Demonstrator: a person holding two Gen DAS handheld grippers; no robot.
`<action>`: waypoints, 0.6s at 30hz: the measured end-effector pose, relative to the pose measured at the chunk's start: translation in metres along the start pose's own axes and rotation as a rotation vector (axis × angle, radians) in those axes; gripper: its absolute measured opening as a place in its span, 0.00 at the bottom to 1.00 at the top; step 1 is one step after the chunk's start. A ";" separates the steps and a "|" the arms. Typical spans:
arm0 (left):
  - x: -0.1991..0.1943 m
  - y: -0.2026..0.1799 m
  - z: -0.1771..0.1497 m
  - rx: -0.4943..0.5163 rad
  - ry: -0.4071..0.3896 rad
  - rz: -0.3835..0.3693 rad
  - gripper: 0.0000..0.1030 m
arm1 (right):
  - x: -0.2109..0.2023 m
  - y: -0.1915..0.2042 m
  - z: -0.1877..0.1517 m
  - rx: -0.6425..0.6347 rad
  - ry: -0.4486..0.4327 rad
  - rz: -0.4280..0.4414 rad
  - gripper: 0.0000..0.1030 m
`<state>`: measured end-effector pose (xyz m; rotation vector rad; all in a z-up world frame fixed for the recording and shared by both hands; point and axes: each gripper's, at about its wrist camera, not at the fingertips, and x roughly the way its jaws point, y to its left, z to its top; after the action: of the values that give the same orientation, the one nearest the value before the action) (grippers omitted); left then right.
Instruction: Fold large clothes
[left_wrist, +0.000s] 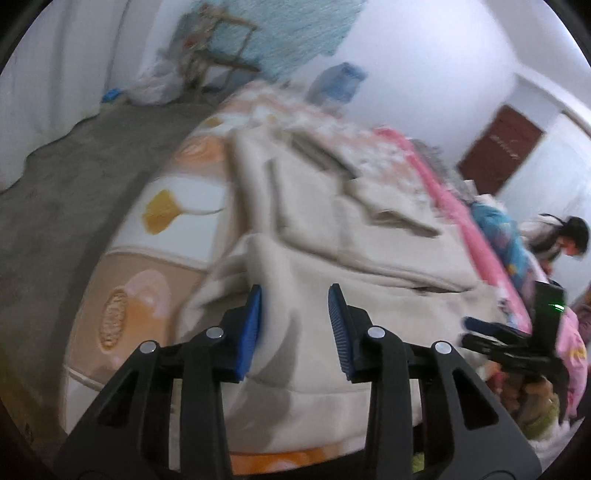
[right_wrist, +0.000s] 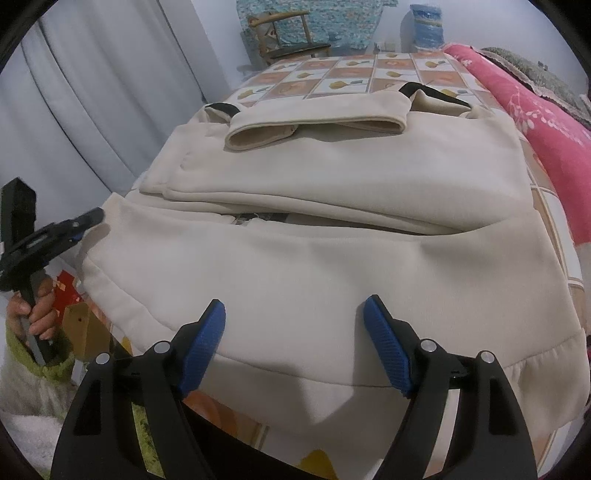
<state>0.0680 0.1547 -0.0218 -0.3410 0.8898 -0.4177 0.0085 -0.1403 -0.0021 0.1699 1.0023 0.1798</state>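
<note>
Only the right view shows the cream garment (right_wrist: 332, 177) sharply — both hand-held grippers (left_wrist: 295, 325) (right_wrist: 295, 343) gape wide.

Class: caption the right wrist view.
Open right gripper above a half-folded cream garment on a bed.

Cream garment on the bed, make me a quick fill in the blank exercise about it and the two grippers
1. The cream garment lies on a bed whose sheet is printed in a ____ pattern.
2. The right gripper has its jaws ____.
3. The blanket to the right of the garment is ____.
4. The pads of the left gripper are ____.

Missing words: checked; open; pink; blue
</note>
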 end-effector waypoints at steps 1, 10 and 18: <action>0.005 0.005 0.001 -0.028 0.019 0.017 0.33 | 0.000 0.000 0.000 -0.001 0.001 -0.002 0.74; 0.003 -0.020 0.002 0.101 -0.001 0.074 0.33 | 0.000 -0.002 -0.001 0.015 -0.005 0.010 0.74; 0.024 -0.049 -0.008 0.265 0.046 0.389 0.23 | -0.021 -0.021 -0.009 0.081 -0.029 0.062 0.73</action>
<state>0.0649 0.0995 -0.0200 0.0867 0.9087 -0.1792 -0.0086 -0.1646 0.0058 0.2772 0.9764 0.1932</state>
